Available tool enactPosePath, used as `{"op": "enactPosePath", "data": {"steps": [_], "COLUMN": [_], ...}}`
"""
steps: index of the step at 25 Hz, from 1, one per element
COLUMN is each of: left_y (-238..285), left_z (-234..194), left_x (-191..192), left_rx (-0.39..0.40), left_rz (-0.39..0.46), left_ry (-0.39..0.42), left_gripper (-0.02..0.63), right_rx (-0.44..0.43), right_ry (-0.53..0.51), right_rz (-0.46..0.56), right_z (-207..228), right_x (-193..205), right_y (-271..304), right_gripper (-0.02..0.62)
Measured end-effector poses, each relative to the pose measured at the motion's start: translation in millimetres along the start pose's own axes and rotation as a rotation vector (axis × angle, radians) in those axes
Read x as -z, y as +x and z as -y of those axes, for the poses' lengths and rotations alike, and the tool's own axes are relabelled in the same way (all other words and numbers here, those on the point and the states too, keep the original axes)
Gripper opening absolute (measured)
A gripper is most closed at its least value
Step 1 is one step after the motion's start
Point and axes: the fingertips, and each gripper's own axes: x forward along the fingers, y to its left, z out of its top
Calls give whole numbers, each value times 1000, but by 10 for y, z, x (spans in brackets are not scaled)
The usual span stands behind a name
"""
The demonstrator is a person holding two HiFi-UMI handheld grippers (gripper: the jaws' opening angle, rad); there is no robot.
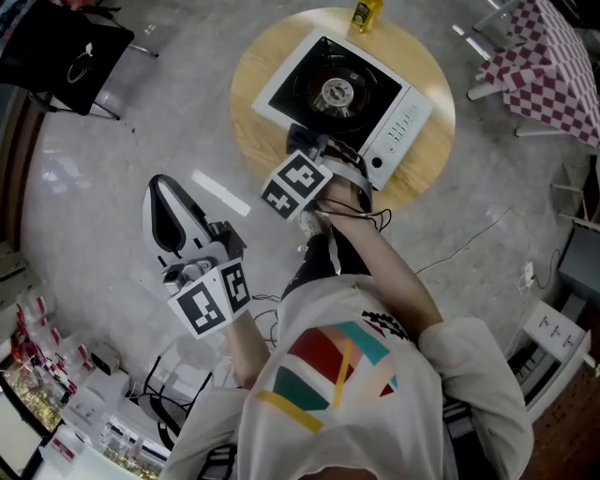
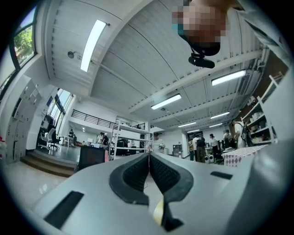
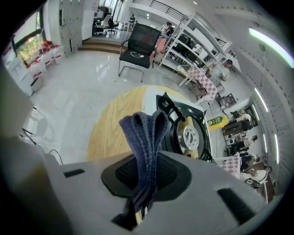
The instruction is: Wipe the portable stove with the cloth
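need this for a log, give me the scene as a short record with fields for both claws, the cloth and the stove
left claw: shut, empty, over the floor left of the table
right claw: shut on the cloth, at the stove's near edge
cloth: dark blue, folded, sticking out of the claw
stove: on the round wooden table, burner uncovered
cloth touching stove: cannot tell
also on table: yellow bottle at the far edge

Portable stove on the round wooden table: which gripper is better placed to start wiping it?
Right. The right gripper is shut on the folded dark blue cloth and hangs by the white-and-black portable stove's near edge. The left gripper is shut, empty, off over the grey floor.
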Motion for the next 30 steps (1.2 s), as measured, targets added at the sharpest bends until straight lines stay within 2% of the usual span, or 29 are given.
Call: {"op": "enactPosePath", "data": {"steps": [9,18,22,26,30], "left_y": [139,158,151,184,219], "left_z": [311,556,555,521,504], "left_x": [94,152,245,241,138], "left_rx": [89,131,119,113,91], "left_rz": [-9,-6,-10,-6,21], "left_ry": [-16,-42,-55,-74,-87], "left_gripper": [6,6,6,6,6], "right_rx": [-3,9,-12,-55,-86], "right_ry": [44,-4,-24,-9,-21], "right_rz": [-35,-34,13,111,198], "right_z": [-4,-49,-32,114,579], "right_x": [672,878,887,797,755], "right_y": [-113,-104,-81,-340,-541], "right_gripper": [32,32,32,32,32]}}
